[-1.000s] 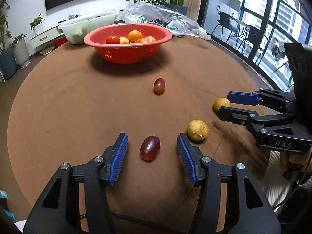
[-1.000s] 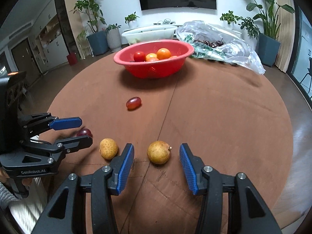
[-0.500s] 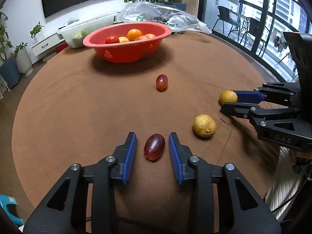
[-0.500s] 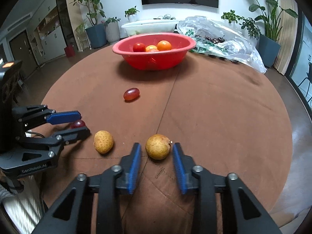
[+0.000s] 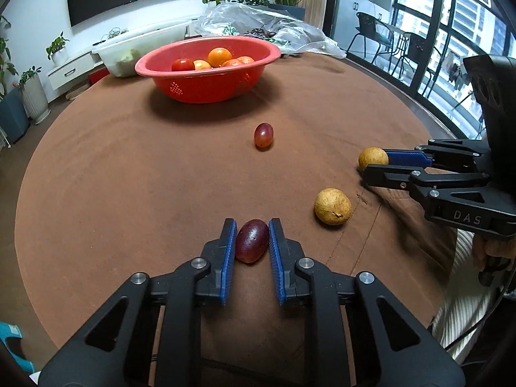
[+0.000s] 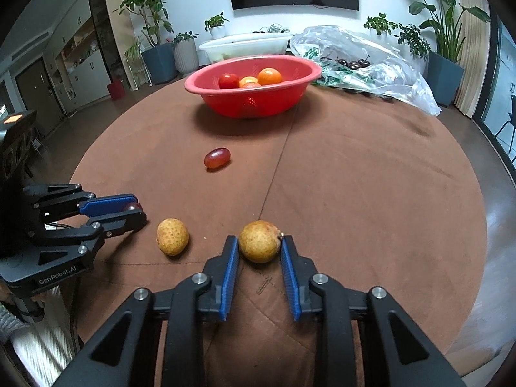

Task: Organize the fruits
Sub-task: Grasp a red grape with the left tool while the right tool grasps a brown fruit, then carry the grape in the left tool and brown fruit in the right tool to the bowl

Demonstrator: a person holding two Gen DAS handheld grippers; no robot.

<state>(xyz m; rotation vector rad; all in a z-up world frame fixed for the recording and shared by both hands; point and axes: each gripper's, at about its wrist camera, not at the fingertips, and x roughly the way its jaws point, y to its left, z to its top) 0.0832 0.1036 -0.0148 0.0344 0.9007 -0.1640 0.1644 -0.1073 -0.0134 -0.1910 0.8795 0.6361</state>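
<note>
My left gripper [image 5: 252, 228] is shut on a dark red grape [image 5: 252, 241] that rests on the brown table [image 5: 129, 167]. My right gripper [image 6: 260, 245] is shut on a yellow-brown longan [image 6: 260, 241], which also shows in the left wrist view [image 5: 373, 157]. A second longan [image 5: 332, 206] lies on the table between the two grippers, also in the right wrist view [image 6: 172, 236]. A second red grape [image 5: 263, 134] lies further out toward the red basket [image 5: 206, 77], which holds oranges and a tomato.
A clear plastic bag [image 6: 364, 61] with dark cherries lies behind the basket at the table's far right. A white tub [image 5: 142, 48] stands behind the basket. The table's round edge curves close on both sides.
Both grippers have closed: the left onto the dark grape, the right onto the longan. Both were open around their fruit a second ago.
</note>
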